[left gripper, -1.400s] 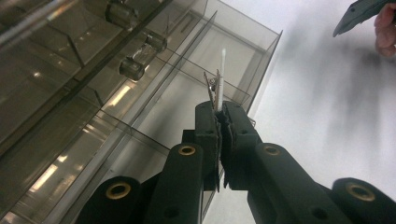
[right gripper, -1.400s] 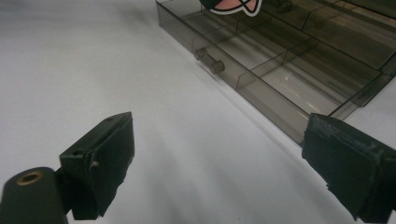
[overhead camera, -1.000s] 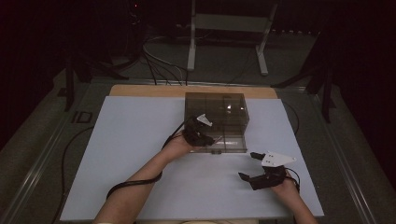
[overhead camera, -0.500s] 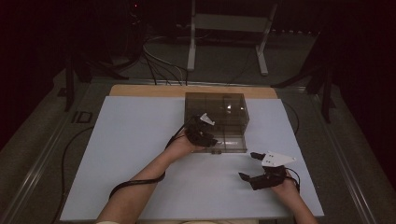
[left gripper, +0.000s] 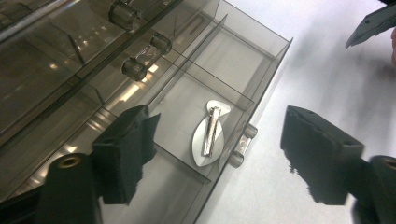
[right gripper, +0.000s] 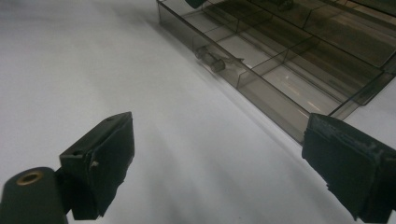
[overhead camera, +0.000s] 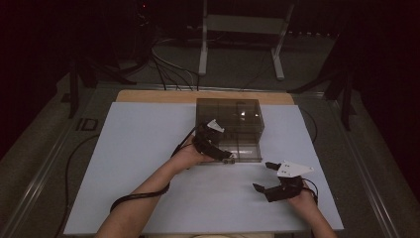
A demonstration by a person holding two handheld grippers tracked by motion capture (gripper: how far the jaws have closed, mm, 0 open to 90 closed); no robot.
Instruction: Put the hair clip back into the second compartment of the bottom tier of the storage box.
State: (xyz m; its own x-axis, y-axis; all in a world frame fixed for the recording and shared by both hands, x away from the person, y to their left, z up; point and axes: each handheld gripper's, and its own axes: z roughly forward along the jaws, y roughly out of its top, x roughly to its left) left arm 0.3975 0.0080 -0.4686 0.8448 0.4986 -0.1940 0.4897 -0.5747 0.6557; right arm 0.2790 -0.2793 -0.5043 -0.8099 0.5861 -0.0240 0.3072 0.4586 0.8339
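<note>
Near edge of the worktop [overhead camera: 148,188]: we note the right gripper [overhead camera: 271,177] resting low on the white sheet, jaws spread wide with nothing between them; its own view looks across bare sheet toward the open drawer [right gripper: 275,79].

Mid-field: the left gripper [overhead camera: 225,157] sits at the front of the smoky drawer unit [overhead camera: 233,111], over the pulled-out bottom drawer [left gripper: 219,88]. What has changed: its jaws have just been opening, from fully closed 1 second back to well apart now. In the left gripper view the 2 black jaws stand either side of the drawer's front corner and nothing is pinched between them. The hair clip [left gripper: 208,133], a silver clasp on a white leaf-shaped backing, lies flat in the middle compartment, just behind the front wall and beside the drawer knob [left gripper: 243,145].

Our reading: the clip is released and deposited; the placing step looks done. The drawer remains open, so closing it is the likely remainder.

Counts, near to far:
- grippers: 2, both empty
- hair clips: 1
- open drawers: 1, with at least 3 compartments visible
- knobs on the open drawer front: 1 pair
- upper drawer knobs [left gripper: 140,69] seen in the left gripper view: 3
- drawer units: 1

Beyond the unit: a metal stand [overhead camera: 237,29] and cables on the floor.
</note>
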